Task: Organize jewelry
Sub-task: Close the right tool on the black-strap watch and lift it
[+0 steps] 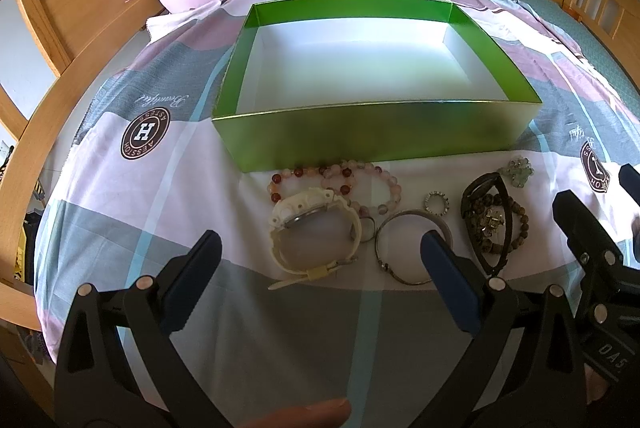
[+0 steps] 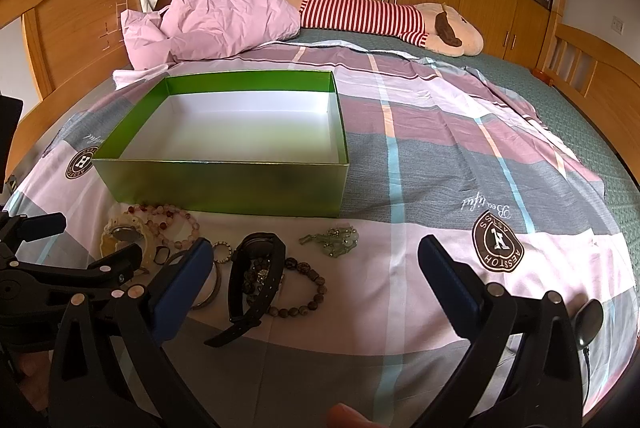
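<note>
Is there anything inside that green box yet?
No. The green box shows only its bare white floor in both views. Its near wall hides a thin strip of floor, so something small and flat could lie there unseen.

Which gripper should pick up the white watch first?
Probably the left gripper. Its open fingers already frame the white watch. The right gripper points past the black watch, further from it.
</note>
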`<state>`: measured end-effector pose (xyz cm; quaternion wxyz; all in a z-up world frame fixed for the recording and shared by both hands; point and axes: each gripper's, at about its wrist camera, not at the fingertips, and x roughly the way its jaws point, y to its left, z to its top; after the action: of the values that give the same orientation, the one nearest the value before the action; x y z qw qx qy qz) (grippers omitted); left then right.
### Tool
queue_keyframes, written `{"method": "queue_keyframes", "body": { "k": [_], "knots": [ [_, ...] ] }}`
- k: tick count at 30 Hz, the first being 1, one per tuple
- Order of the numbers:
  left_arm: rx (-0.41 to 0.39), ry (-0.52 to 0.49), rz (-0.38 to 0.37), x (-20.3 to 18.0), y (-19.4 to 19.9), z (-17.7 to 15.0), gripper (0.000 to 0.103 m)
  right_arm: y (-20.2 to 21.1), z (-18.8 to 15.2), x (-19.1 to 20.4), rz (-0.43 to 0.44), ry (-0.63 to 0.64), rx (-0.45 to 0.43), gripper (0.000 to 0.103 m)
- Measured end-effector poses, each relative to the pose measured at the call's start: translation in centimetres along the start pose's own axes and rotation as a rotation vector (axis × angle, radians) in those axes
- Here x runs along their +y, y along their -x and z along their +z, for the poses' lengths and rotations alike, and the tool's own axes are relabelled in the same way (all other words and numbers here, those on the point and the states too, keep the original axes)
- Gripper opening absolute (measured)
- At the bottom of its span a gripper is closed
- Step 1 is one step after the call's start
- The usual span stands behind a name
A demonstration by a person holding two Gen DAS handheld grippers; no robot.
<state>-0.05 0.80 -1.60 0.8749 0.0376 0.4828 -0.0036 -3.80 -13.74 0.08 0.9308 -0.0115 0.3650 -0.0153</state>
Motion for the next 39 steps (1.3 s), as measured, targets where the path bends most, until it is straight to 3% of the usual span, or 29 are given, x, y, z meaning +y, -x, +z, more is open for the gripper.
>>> {"method": "queue_keyframes", "body": {
  "k": [7,10,12,13,15,17,19,24,28,33,34,36,37,39],
  "knots": [
    [0.011,0.016,0.035,0.7,0.0,0.3,0.098,0.7,0.7,-1.6,-0.078,-0.016,-0.045,0.100],
    [0.030,0.056,0.033,1.6,-0.1,0.4,0.086,0.1,0.9,-2.9,-0.100,-0.041,-0.010,0.100],
    [0.049,0.076,0.017,2.1,-0.3,0.5,0.072,-0.5,0.8,-3.6,-0.111,-0.061,0.037,0.098],
    [0.058,0.080,0.004,2.3,-0.3,0.5,0.068,-1.0,0.6,-4.0,-0.097,-0.078,0.062,0.091],
    [0.070,0.083,-0.013,2.6,-0.4,0.6,0.059,-1.7,0.2,-4.5,-0.066,-0.113,0.117,0.066],
    [0.071,0.101,-0.022,3.5,-0.1,0.8,0.053,-2.6,-0.3,-5.4,-0.043,-0.165,0.183,0.034],
    [0.070,0.135,-0.040,4.6,0.1,1.0,0.051,-2.7,-0.6,-5.6,-0.037,-0.187,0.205,0.022],
    [0.096,0.174,-0.069,5.7,-0.2,1.1,0.056,-3.0,-1.1,-4.6,0.023,-0.128,0.219,0.022],
    [0.122,0.124,-0.060,4.3,-1.0,0.7,0.056,-4.0,-1.6,-3.4,0.140,-0.111,0.258,0.022],
    [0.150,0.077,-0.024,2.7,-2.2,0.2,0.060,-4.1,-0.9,-1.9,0.231,-0.099,0.215,0.022],
    [0.156,0.077,-0.023,2.7,-2.4,0.2,0.061,-4.3,-0.7,-1.5,0.247,-0.092,0.208,0.024],
    [0.163,0.081,-0.021,2.6,-2.5,0.4,0.063,-4.8,-0.3,-0.6,0.255,-0.076,0.222,0.040],
    [0.161,0.082,-0.021,2.6,-2.5,0.5,0.065,-5.3,-0.1,0.0,0.263,-0.066,0.237,0.054],
    [0.155,0.079,-0.018,2.6,-2.3,0.8,0.071,-6.0,0.2,0.9,0.245,-0.022,0.258,0.060]
  ]
}}
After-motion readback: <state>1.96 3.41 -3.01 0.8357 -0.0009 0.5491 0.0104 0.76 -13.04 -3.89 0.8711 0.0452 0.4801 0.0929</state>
